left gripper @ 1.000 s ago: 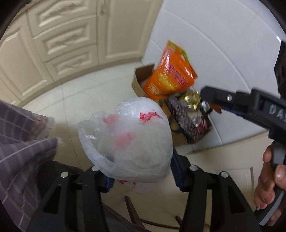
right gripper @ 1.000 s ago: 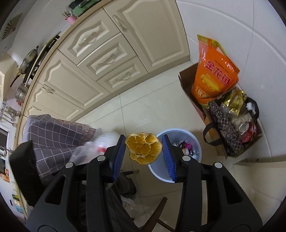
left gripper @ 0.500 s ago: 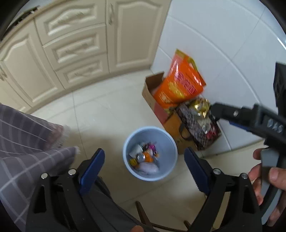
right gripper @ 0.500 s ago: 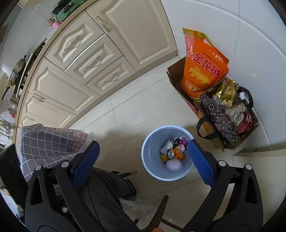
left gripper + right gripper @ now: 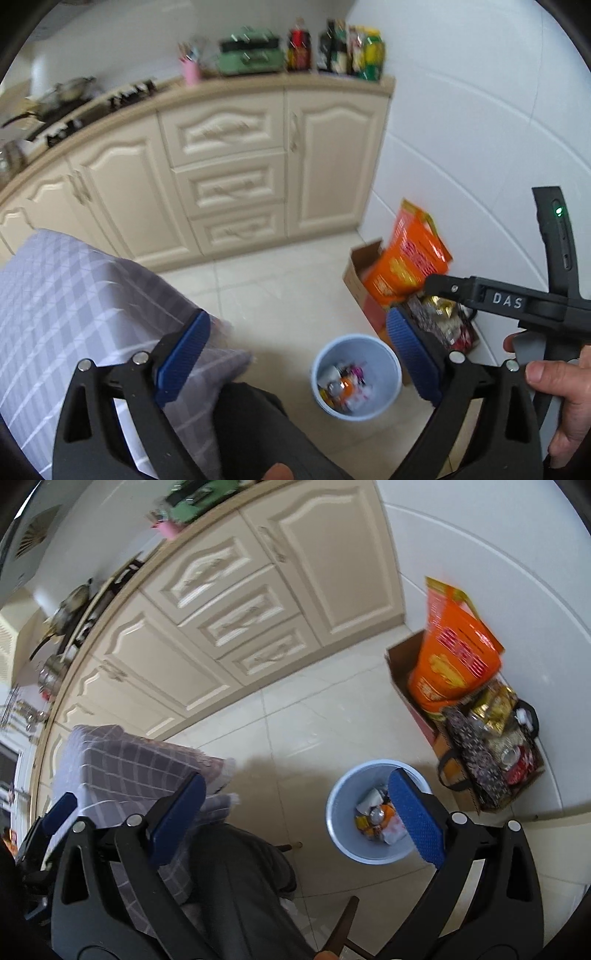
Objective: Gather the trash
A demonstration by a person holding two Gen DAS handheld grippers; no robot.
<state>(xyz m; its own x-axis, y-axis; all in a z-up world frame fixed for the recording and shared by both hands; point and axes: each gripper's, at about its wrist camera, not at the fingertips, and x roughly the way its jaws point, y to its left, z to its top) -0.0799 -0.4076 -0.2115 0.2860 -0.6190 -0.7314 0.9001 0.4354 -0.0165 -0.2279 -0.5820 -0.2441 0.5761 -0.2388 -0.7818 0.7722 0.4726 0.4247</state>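
A pale blue bin stands on the tiled floor, holding wrappers, a can and other trash. My left gripper hangs well above it. Its jaws are opening wide and nothing is between the blue pads. In the right wrist view the same bin sits below my right gripper, which is open and holds nothing. Its right pad covers part of the trash. A black finger of the right gripper and the hand holding it show at the right of the left wrist view.
Cream cabinets run along the back under a counter with bottles. A cardboard box with an orange bag and a patterned tote stand by the white wall. A grey checked cloth and a dark trouser leg lie to the left.
The left gripper let go of the plastic bag and the right let go of the orange peel. Both now lie in the bin. Both grippers opened and rose, and the left tilted up.
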